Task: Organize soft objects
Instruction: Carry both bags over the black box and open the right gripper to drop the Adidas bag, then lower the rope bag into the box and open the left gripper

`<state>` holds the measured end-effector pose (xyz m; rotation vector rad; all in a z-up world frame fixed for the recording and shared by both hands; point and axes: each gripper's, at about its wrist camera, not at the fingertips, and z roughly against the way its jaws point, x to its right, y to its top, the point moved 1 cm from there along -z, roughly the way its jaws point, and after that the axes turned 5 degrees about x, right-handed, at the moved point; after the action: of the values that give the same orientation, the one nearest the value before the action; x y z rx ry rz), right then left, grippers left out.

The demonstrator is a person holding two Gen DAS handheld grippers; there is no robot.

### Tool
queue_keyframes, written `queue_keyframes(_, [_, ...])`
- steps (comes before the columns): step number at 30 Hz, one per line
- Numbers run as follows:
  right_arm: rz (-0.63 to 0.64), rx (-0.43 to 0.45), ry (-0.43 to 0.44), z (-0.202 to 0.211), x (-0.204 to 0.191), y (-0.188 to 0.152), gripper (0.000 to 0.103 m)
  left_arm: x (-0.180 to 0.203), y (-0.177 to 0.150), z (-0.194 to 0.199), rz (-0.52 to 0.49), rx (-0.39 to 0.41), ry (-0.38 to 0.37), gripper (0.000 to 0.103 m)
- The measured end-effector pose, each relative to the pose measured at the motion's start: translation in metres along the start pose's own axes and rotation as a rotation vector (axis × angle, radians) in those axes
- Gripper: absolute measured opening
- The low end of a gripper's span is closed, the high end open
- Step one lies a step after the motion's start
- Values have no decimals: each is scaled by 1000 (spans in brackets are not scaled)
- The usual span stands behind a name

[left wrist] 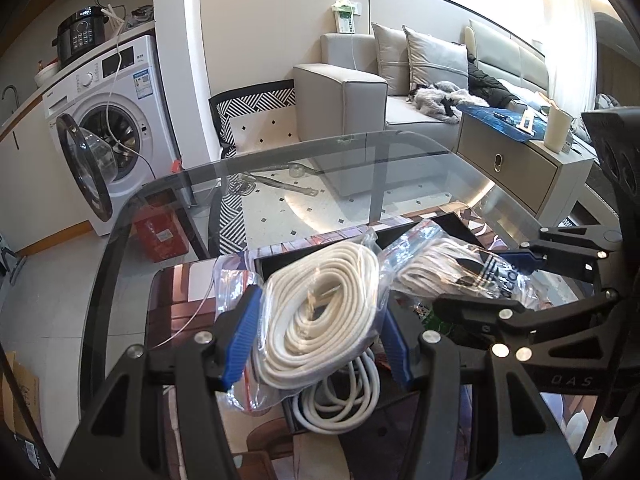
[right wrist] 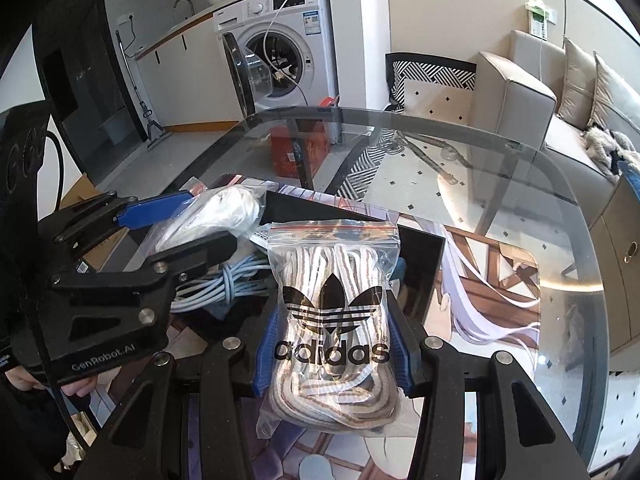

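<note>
A: What does the left gripper (left wrist: 316,336) have?

B: Its blue pads are clamped on a clear zip bag of white cord (left wrist: 320,316), one pad on each side of the coil. The bag hangs over the black tray (left wrist: 460,226), above a loose coil of white cable (left wrist: 340,400) lying in it.

A: And the right gripper (right wrist: 332,344)?

B: Closed on the adidas bag (right wrist: 332,320), a clear zip bag of striped laces, held upright with the red zip strip at the top. It sits at the near right part of the tray, whose right edge (right wrist: 438,264) shows just past it.

A: How close are the two tools?

B: Near each other. In the right wrist view the left gripper comes in from the left, just beside the adidas bag, with a bundle of pale blue cable (right wrist: 224,284) in the tray between them.

A: Where is the free room?

B: The tray rests on a printed mat (right wrist: 492,280) on a glass table (right wrist: 520,184). Right of the tray the mat is bare, and beyond the tray the glass runs open to its curved far edge (left wrist: 360,138).

A: Past the edge?

B: A washing machine (left wrist: 108,128) with its door open stands far left, a sofa (left wrist: 344,92) far right, both well apart from the table.
</note>
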<state>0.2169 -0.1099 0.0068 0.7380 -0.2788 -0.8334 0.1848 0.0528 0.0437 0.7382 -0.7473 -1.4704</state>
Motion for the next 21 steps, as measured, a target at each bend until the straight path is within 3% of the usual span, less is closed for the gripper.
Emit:
queue_keyframes(13, [32,-45,20,-17,1,3,47,0,2,-7,-15,-4,-5,55])
queue_keyframes(17, [87,-13,29,-7,-6,-2,54,2,2,-7,-18,-6,-13,56])
queue_keyframes(21, [143,35,29,13,-14,-10,75,5,1,-5,-21,-9,-36,56])
